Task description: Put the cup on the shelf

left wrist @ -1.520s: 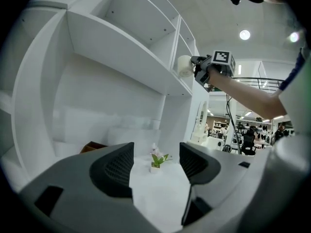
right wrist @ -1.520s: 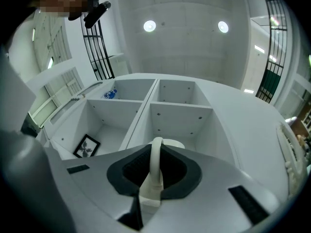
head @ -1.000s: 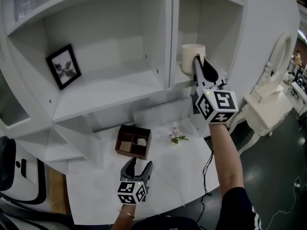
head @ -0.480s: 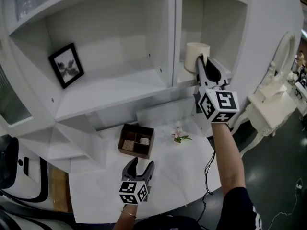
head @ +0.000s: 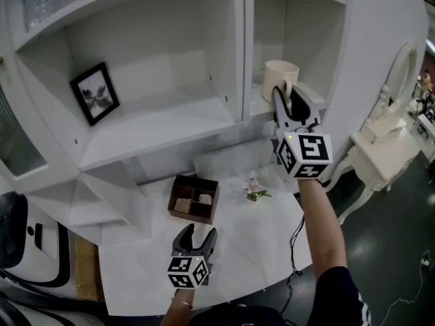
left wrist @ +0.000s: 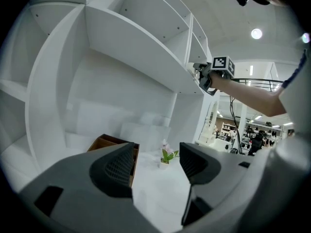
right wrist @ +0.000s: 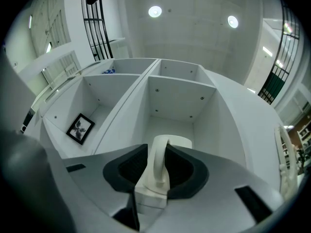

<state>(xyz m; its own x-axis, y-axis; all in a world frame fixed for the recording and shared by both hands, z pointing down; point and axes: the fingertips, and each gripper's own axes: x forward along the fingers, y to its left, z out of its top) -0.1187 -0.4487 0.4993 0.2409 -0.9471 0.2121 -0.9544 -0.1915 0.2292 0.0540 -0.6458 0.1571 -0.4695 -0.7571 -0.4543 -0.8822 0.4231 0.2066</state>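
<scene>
Right tongs (head: 285, 91), just parted, flank the cup (head: 280, 74) handle; left tongs (head: 198, 231) gape empty.

The left gripper (head: 200, 231) and right gripper (head: 287, 95) are bearing black-marked white cubes (head: 304, 156); the person is wearing a dark sleeve (head: 340, 291), perhaps a bracelet (head: 178, 303).

White table (head: 238, 240) as reference: dark floor (head: 384, 267) beneath it; ornate white vanity (head: 377, 148) to its right. Round ceiling lights (right wrist: 155, 11) lit overhead.

Cup (head: 280, 72) base out of sight (behind right gripper (head: 287, 95))
</scene>
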